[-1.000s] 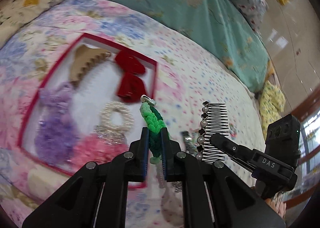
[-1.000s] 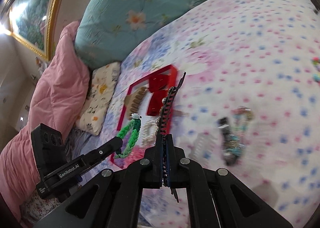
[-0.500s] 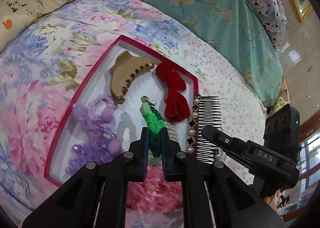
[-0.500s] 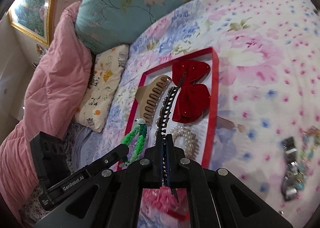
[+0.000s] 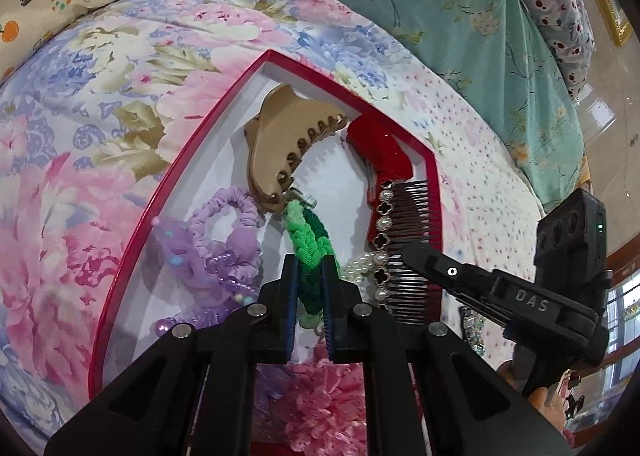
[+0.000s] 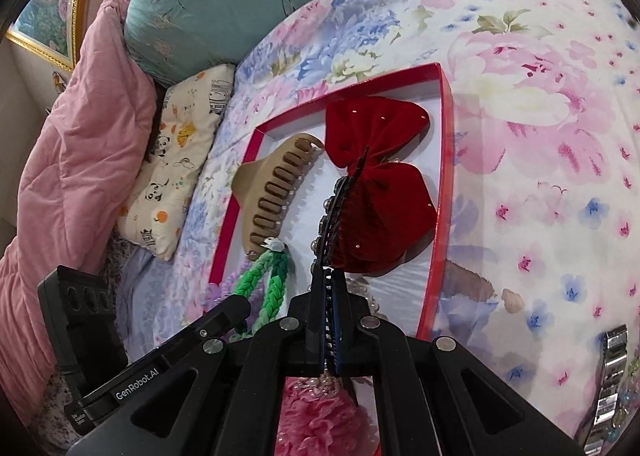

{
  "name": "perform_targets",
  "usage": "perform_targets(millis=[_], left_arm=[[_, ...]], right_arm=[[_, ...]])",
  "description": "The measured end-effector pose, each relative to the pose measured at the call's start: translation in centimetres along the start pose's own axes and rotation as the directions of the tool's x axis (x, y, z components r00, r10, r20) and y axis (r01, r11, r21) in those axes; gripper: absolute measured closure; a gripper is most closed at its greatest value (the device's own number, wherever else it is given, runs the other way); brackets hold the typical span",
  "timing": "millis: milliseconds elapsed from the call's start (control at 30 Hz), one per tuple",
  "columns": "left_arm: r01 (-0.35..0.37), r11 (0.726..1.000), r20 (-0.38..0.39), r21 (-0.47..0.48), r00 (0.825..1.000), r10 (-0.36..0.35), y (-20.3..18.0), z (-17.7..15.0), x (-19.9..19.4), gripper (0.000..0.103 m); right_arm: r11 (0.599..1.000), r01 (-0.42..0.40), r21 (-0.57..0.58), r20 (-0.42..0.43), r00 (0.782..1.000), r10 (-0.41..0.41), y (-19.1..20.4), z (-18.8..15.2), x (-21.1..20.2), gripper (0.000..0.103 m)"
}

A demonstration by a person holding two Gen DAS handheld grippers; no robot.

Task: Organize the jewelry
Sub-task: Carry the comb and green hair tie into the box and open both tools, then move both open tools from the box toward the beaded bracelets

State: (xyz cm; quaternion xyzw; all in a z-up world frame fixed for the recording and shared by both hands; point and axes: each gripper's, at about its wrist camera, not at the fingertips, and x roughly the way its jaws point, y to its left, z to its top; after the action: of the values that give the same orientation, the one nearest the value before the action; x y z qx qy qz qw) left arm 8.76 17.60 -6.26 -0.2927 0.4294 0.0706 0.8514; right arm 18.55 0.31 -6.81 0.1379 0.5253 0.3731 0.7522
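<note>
Nearest the left wrist camera, the left gripper (image 5: 310, 300) is clenched on a green braided hair tie (image 5: 310, 244), which sticks up from between the pads over the white floor of a red-rimmed tray (image 5: 176, 180). The right gripper (image 6: 329, 320) is clamped tight on the spine of a dark hair comb (image 5: 404, 240) trimmed with pearls and black clovers, held on edge above the tray's right side, its teeth pointing toward the tray's right rim. Below both grippers a fluffy pink scrunchie (image 5: 324, 400) lies at the tray's near end, with a purple scrunchie (image 5: 216, 240) to the left and a pearl band (image 5: 360, 268) partly hidden. Farther in lie a beige claw clip (image 6: 272, 188) and a red velvet bow (image 6: 380, 184). The tray rests on a floral bedspread (image 6: 540, 104); a metal watch band (image 6: 610, 376) lies on it at the right. Beyond are a teal pillow (image 5: 460, 16) and a pink quilt (image 6: 76, 136).
</note>
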Motion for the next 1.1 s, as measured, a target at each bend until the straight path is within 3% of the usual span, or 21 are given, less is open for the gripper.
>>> perform_targets(millis=[367,467,500,533,600,700,833,1100], left_arm=[[-0.042,0.999,-0.028,0.010,0.999,0.042,0.1,-0.7,0.9,0.094],[-0.042,0.999,-0.029,0.013,0.999,0.043,0.0,-0.6,0.8,0.091],[-0.045,0.999,-0.027,0.015,0.999,0.045,-0.1,-0.6,0.7,0.087],[-0.047,0.999,-0.024,0.017,0.999,0.047,-0.2,-0.6,0.6,0.081],[-0.044,0.999,-0.018,0.020,0.999,0.045,-0.5,-0.5,0.4,0.075],[-0.044,0.999,-0.015,0.027,0.999,0.044,-0.9,-0.6,-0.1,0.074],[-0.041,0.999,0.002,0.030,0.999,0.041,-1.6,-0.7,-0.8,0.060],[-0.024,0.999,0.019,0.024,1.000,0.023,-2.3,-1.4,-2.5,0.060]], right_arm=[[1.000,-0.002,-0.021,-0.013,1.000,0.001,0.3,0.1,0.1,0.093],[0.999,0.005,-0.033,0.001,1.000,-0.005,0.6,0.1,-0.4,0.070],[0.999,0.006,-0.038,0.007,1.000,-0.005,0.7,0.1,-0.6,0.061],[0.999,0.009,-0.042,0.013,1.000,-0.008,0.8,0.2,-0.8,0.059],[0.999,0.012,-0.043,0.017,1.000,-0.011,0.8,0.2,-1.1,0.059],[0.999,0.014,-0.039,0.023,1.000,-0.014,0.7,0.2,-1.6,0.058],[0.999,0.015,-0.037,0.043,0.999,-0.013,0.6,0.0,-3.0,0.057],[0.999,0.024,-0.044,0.089,0.996,-0.020,0.4,-0.9,-6.0,0.052]])
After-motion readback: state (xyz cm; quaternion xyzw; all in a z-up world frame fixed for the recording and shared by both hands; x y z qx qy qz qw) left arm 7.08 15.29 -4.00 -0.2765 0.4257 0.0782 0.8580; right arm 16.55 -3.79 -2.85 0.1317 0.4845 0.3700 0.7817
